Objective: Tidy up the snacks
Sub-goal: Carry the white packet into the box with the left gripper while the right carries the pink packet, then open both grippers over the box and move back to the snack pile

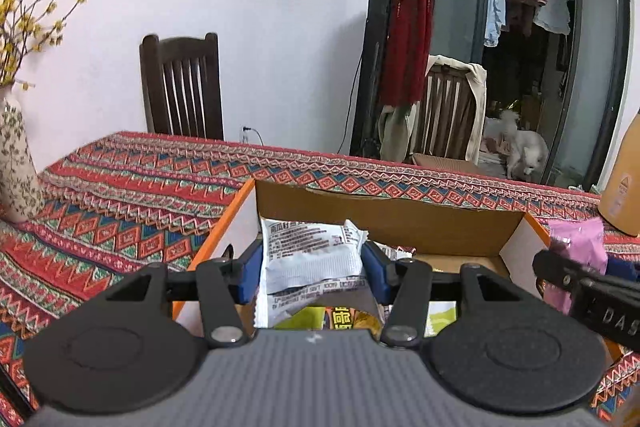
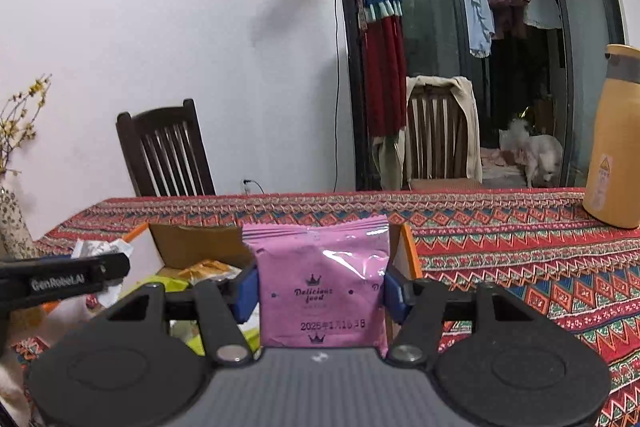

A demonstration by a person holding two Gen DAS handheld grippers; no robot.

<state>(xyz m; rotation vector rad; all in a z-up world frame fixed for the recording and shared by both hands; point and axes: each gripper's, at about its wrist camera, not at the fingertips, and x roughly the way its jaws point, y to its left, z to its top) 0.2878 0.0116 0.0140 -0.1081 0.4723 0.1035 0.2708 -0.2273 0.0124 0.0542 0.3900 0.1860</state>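
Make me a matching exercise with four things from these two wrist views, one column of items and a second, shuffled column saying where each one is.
Items
1. crinkled white foil snack packet
2. flat pink plastic snack pouch
3. tall yellow insulated flask
4. floral ceramic vase

Places
A. standing at the tablecloth's right end
B. clamped in the right hand-held gripper
C. standing at the tablecloth's left end
D. clamped in the left hand-held gripper above the orange-edged cardboard box

Pairs: 1-D, 2-B, 3-A, 4-C
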